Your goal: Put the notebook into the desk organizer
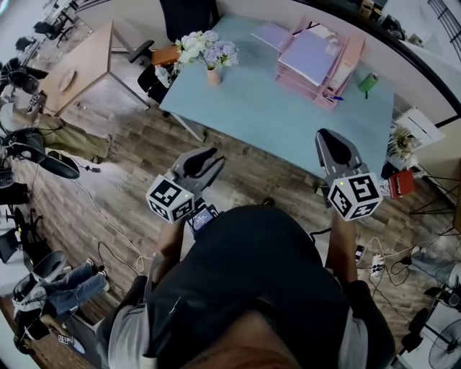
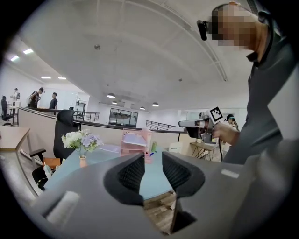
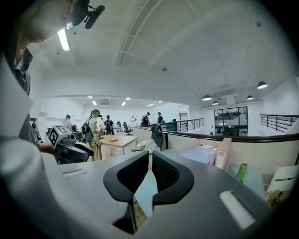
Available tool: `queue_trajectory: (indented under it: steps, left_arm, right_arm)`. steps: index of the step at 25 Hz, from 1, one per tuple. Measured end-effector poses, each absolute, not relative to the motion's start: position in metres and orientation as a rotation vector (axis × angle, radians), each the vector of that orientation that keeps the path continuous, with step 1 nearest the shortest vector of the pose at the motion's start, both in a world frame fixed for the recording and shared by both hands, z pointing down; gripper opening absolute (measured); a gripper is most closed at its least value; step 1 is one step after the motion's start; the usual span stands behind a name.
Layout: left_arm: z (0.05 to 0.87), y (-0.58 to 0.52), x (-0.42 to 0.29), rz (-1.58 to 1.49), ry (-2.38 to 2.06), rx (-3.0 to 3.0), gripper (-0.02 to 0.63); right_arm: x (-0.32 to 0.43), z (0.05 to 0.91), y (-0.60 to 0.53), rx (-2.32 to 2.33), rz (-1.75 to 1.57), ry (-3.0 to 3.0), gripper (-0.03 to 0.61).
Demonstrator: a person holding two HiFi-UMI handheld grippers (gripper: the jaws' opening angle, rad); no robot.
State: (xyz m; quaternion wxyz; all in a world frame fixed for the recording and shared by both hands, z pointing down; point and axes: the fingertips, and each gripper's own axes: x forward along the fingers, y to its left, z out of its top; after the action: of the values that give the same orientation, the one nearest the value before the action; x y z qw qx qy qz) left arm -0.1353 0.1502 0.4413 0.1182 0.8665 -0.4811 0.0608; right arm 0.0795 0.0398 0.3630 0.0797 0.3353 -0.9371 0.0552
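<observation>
- The notebook (image 1: pixel 270 34) lies flat in the upper middle of the head view. It is a thin lavender rectangle with a plain cover, resting on the table at its far edge, just left of the desk organizer.
- The desk organizer (image 1: pixel 354 58) is pale pink with stacked open trays and sits toward the upper right of the head view. Another lavender sheet-like piece (image 1: pixel 310 54) lies on its top tray; whether this is a second notebook cannot be told.
- A blue pen (image 1: pixel 335 97) shows at the organizer's lower corner, and a green bottle (image 1: pixel 369 81) stands just to its right.
- The table (image 1: pixel 259 115) is light blue. A vase of white and lilac flowers (image 1: pixel 207 49) stands near its upper left corner.
- The left gripper (image 1: pixel 213 153) is at lower left of centre, off the table over the wooden floor (image 1: pixel 238 173). In the left gripper view its ribbed pads (image 2: pixel 133 173) are drawn close, with only a thin slit between them and nothing in it.
- The right gripper (image 1: pixel 328 134) is at lower right of centre, at the table's near edge. In the right gripper view its jaws meet at the tips and are empty.
- Both grippers are well apart from the notebook.
- A black chair (image 1: pixel 187 18) stands at the top edge, and a wooden desk (image 1: pixel 75 65) is at upper left.
</observation>
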Motion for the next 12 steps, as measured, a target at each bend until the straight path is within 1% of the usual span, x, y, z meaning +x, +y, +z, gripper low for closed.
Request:
queue_trajectory:
  steps: [12]
  left_arm:
    - [0.442,0.110,-0.082,0.190,-1.449,2.502,0.176]
  right_arm:
    - [0.129,0.369,-0.010,0.985,0.189,-2.842,0.008]
